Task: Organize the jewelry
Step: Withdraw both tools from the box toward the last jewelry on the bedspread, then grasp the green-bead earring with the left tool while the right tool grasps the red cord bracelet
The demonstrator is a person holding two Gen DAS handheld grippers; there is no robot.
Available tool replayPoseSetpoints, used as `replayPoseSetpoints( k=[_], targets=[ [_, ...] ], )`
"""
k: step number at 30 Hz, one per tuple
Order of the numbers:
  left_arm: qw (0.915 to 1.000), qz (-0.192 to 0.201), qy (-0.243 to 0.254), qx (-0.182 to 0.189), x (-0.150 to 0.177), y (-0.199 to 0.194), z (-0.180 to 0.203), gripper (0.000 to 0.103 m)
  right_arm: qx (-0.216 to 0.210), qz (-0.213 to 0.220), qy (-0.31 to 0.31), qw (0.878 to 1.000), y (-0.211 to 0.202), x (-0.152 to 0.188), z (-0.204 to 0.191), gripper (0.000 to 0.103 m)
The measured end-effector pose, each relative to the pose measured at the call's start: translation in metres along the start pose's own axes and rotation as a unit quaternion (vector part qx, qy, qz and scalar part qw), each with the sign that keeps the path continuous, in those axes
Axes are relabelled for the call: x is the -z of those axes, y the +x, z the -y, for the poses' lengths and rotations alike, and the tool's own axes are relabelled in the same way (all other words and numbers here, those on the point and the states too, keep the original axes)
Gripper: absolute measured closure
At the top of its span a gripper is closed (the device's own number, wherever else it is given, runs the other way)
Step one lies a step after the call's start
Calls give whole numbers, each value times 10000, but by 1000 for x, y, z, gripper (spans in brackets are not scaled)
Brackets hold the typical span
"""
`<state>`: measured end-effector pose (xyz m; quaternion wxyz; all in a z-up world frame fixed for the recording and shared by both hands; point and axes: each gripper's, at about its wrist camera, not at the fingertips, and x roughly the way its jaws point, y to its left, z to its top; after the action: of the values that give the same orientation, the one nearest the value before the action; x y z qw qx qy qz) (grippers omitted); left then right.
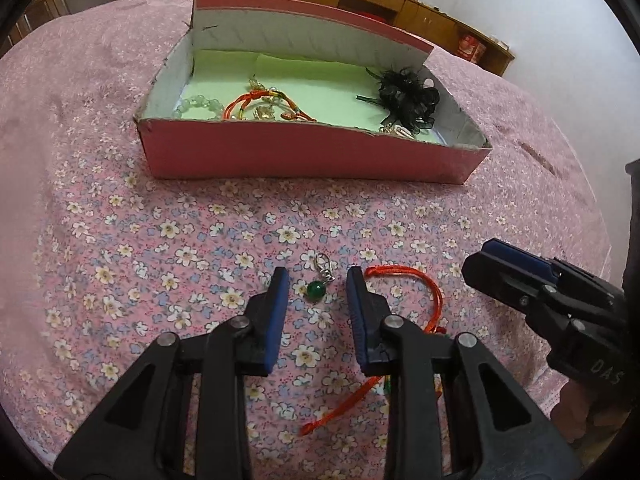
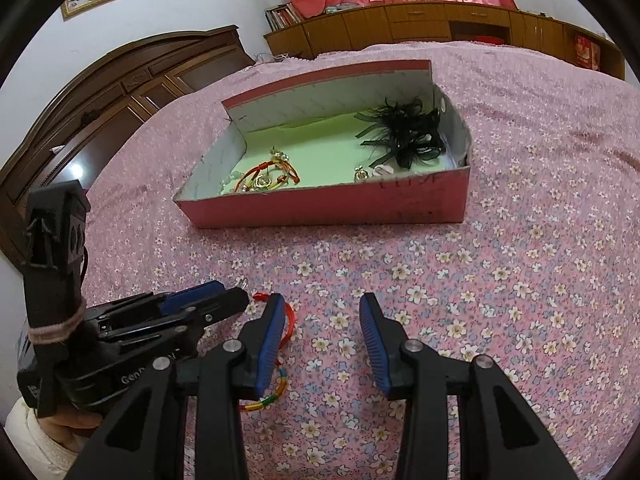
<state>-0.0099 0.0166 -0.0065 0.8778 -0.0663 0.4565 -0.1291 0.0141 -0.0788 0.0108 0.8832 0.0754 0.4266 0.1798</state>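
Note:
A green bead charm (image 1: 317, 290) with a silver clasp lies on the floral bedspread, between the open jaws of my left gripper (image 1: 317, 280). A red cord bracelet (image 1: 420, 280) lies just right of that gripper; it also shows in the right wrist view (image 2: 290, 320) beside the left finger. My right gripper (image 2: 322, 308) is open and empty over the bedspread, and shows at the right in the left wrist view (image 1: 504, 264). The pink box (image 1: 312, 156) ahead holds a bead bracelet (image 1: 200, 105), red cords (image 1: 256, 100) and a black ribbon flower (image 1: 408, 96).
The pink floral bedspread (image 2: 520, 280) covers the whole bed. A dark wooden headboard (image 2: 100, 92) stands at the left, and a low wooden cabinet (image 2: 440, 20) runs along the far wall under pink curtains.

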Motion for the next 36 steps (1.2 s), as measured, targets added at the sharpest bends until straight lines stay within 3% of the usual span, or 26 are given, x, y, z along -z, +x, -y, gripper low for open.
replayPoseSetpoints(
  k=[3, 9, 20, 28, 36],
  targets=[
    [10000, -20, 62, -42, 2, 3, 0, 102, -11, -54, 13, 10000, 3, 1, 0, 61],
    [10000, 87, -22, 41, 1, -5, -4, 102, -69, -186, -14, 9998, 8, 3, -4, 61],
    [9988, 383, -245, -191, -4, -22, -21, 102, -221, -474, -180, 9985, 27, 10, -18, 64],
    [9983, 438, -341, -189, -4, -25, -26, 102, -143, -595, -449, 9971, 40, 11, -30, 91],
    [9978, 497, -396, -194, -4, -30, -26, 102, -359, -446, -417, 9975, 31, 9, -30, 99]
  ],
)
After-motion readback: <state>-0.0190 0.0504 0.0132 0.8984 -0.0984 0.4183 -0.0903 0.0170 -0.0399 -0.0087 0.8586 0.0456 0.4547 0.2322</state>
